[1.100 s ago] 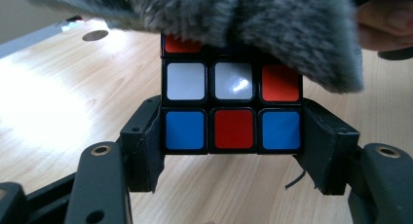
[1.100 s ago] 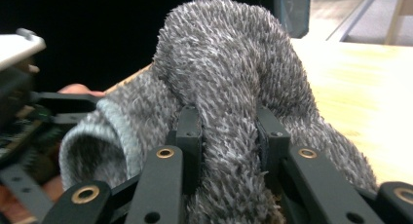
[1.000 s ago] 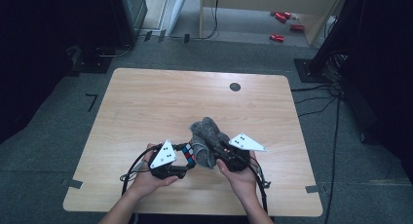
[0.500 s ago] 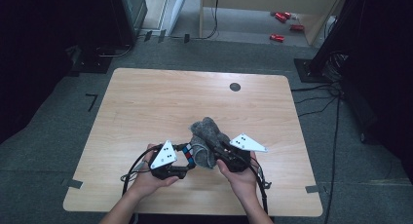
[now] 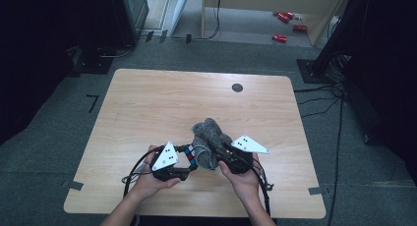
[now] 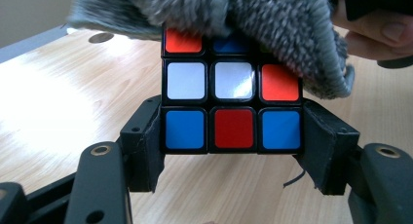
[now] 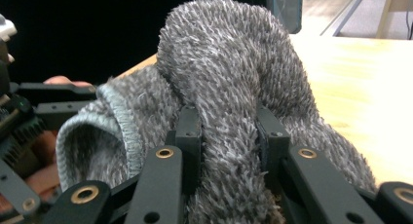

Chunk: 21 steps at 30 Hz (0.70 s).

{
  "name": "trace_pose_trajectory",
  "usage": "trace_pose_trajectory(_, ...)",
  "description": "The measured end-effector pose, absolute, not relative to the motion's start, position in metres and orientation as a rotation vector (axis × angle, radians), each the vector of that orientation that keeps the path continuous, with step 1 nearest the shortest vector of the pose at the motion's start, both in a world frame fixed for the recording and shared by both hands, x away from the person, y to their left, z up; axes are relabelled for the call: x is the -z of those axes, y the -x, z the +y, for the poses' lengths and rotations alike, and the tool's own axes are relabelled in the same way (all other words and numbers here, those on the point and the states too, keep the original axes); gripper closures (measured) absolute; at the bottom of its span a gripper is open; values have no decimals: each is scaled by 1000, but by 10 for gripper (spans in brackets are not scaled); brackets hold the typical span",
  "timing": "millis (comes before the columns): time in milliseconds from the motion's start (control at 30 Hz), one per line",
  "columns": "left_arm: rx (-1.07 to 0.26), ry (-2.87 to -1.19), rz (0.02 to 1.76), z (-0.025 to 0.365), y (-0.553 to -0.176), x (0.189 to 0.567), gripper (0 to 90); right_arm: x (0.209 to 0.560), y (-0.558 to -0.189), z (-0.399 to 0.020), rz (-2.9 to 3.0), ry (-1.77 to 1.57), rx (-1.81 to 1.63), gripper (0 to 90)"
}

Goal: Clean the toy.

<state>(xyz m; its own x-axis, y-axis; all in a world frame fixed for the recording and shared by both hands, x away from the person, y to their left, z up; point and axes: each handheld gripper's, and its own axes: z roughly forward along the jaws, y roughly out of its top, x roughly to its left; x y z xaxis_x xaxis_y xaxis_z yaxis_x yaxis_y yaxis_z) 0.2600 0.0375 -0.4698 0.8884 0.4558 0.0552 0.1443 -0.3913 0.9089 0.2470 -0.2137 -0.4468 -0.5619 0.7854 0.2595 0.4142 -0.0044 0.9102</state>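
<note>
A puzzle cube [image 6: 233, 95] with red, white and blue stickers sits between the jaws of my left gripper [image 6: 233, 151], which is shut on its lower row. In the high view the cube [image 5: 190, 155] peeks out beside the left gripper [image 5: 184, 163], near the table's front edge. A fluffy grey cloth [image 7: 229, 87] is bunched between the jaws of my right gripper [image 7: 229, 136], which is shut on a fold of it. The cloth [image 6: 272, 24] drapes over the cube's top and right corner. From above, the cloth [image 5: 209, 140] lies between both hands, with the right gripper [image 5: 222, 156] at its right.
The wooden table [image 5: 162, 103] stretches away beyond the hands, with a dark round grommet [image 5: 237, 87] near its far edge. Cables [image 5: 135, 169] trail from the grippers toward the front edge. Grey floor surrounds the table, with red items [image 5: 285, 17] far back.
</note>
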Motion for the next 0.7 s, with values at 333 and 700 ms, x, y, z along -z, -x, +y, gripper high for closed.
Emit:
trace_pose_trajectory(333,-352,-1972,423,32,-257,471,358,438,-242,-208,1955,-1202,-1600,699)
trace_pose_trajectory(700,-343,-1984,429,33,-259,473,358,439,-242,-207,1963,-1209,-1604,699)
